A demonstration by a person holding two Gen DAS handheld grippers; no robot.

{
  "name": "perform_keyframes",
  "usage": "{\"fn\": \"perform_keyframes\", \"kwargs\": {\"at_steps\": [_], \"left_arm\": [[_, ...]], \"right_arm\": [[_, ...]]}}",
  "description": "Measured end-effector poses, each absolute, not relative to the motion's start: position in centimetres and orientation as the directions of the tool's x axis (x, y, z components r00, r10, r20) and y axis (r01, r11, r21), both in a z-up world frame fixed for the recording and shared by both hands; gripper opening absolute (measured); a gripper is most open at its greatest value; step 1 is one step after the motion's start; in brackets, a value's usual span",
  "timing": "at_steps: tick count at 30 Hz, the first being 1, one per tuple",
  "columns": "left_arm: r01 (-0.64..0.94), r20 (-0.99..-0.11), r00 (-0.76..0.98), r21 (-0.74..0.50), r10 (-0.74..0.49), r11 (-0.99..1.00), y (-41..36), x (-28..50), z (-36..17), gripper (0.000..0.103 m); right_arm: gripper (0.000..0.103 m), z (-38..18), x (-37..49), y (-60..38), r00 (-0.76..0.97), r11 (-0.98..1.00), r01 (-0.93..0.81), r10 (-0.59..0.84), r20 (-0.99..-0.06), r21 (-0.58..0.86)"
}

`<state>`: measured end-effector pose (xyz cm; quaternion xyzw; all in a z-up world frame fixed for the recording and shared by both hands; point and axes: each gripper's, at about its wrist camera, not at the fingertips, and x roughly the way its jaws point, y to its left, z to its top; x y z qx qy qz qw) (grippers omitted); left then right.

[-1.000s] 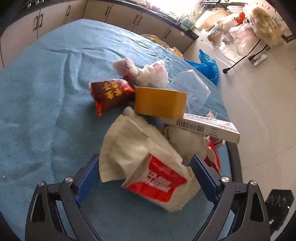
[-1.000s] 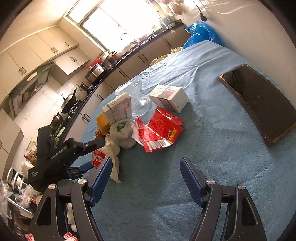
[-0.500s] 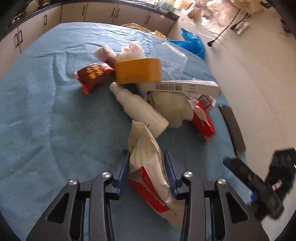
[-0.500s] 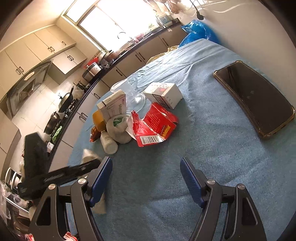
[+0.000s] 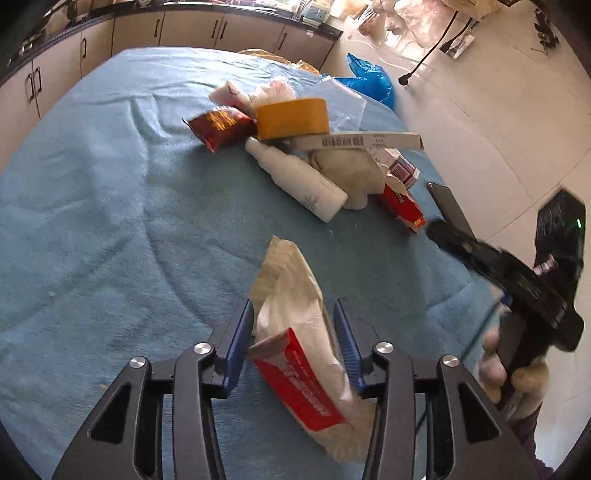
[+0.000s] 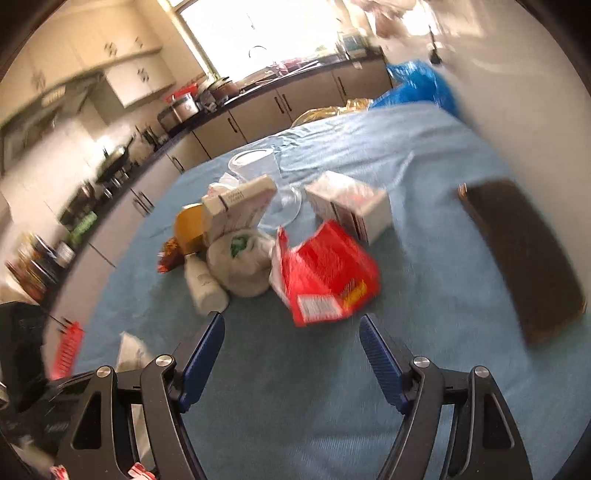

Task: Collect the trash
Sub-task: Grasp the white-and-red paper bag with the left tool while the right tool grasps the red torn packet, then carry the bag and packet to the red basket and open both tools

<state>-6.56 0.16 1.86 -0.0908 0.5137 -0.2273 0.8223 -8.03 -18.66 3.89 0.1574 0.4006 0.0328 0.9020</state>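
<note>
The left gripper (image 5: 293, 332), wide a second ago, now clamps the wrapper (image 5: 295, 328), jaws easing apart; the right gripper (image 6: 291, 336) stays open, empty.

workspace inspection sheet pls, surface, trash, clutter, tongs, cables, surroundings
surface: blue cloth over the table, wrinkled
job's things: wrapper between the left tongs' pads; pile ahead holds white bottle, tape roll, dark red packet, long box, wad, torn red carton, white box
clutter: clear cup behind the pile; dark phone lying flat near the edge
grippers: left tongs opening, wrapper still between them; right tongs open, nothing between them
cables: black cord on the floor
surroundings: kitchen cabinets, blue bag beside the table, window
</note>
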Motion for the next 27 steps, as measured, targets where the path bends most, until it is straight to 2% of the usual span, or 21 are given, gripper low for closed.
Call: {"fn": "perform_keyframes", "kwargs": {"at_steps": [4, 7, 8, 9, 10, 11, 12, 13, 15, 27], "left_arm": [[0.301, -0.793, 0.391, -0.369, -0.467, 0.879, -1.0, -7.3, 1.8, 0.067], [0.317, -0.789, 0.408, -0.349, -0.459, 0.882, -1.8, -8.1, 1.7, 0.076], [0.322, -0.788, 0.418, -0.336, -0.452, 0.885, -2.0, -8.4, 1.7, 0.077], [0.324, -0.789, 0.426, -0.324, -0.443, 0.889, -2.2, -8.6, 1.7, 0.077], [0.325, -0.785, 0.432, -0.323, -0.443, 0.889, -2.2, -8.9, 1.7, 0.077], [0.325, -0.785, 0.428, -0.329, -0.448, 0.886, -2.2, -9.0, 1.7, 0.073], [0.324, -0.786, 0.428, -0.328, -0.447, 0.887, -2.0, -9.1, 1.8, 0.061], [0.325, -0.789, 0.412, -0.339, -0.455, 0.883, -2.0, -9.0, 1.7, 0.037], [0.310, -0.779, 0.397, -0.383, -0.485, 0.870, -1.2, -8.9, 1.7, 0.036], [0.266, -0.721, 0.519, -0.375, -0.460, 0.888, 4.3, -12.0, 5.5, 0.036]], "right_arm": [[0.076, 3.2, -5.5, -17.2, 0.666, 0.987, 0.066, 0.065, -0.743, 0.146], [0.061, 2.4, -4.2, -16.5, 0.652, 0.994, 0.056, 0.036, -0.757, 0.095], [0.052, 2.2, -4.0, -16.4, 0.656, 0.995, 0.052, 0.031, -0.754, 0.085], [0.037, 2.1, -3.8, -16.1, 0.654, 0.997, 0.044, 0.024, -0.756, 0.070], [0.028, 1.9, -3.6, -16.1, 0.646, 0.997, 0.040, 0.025, -0.763, 0.067], [0.022, 1.8, -3.6, -16.1, 0.638, 0.997, 0.038, 0.031, -0.769, 0.071], [0.020, 1.9, -3.6, -15.9, 0.640, 0.997, 0.039, 0.030, -0.768, 0.071], [0.019, 2.0, -3.7, -15.8, 0.644, 0.997, 0.039, 0.029, -0.765, 0.070], [0.015, 2.5, -4.2, -15.9, 0.649, 0.996, 0.039, 0.040, -0.760, 0.086], [0.007, 5.8, -10.2, -14.6, 0.679, 0.976, -0.006, 0.163, -0.716, 0.217]]}}
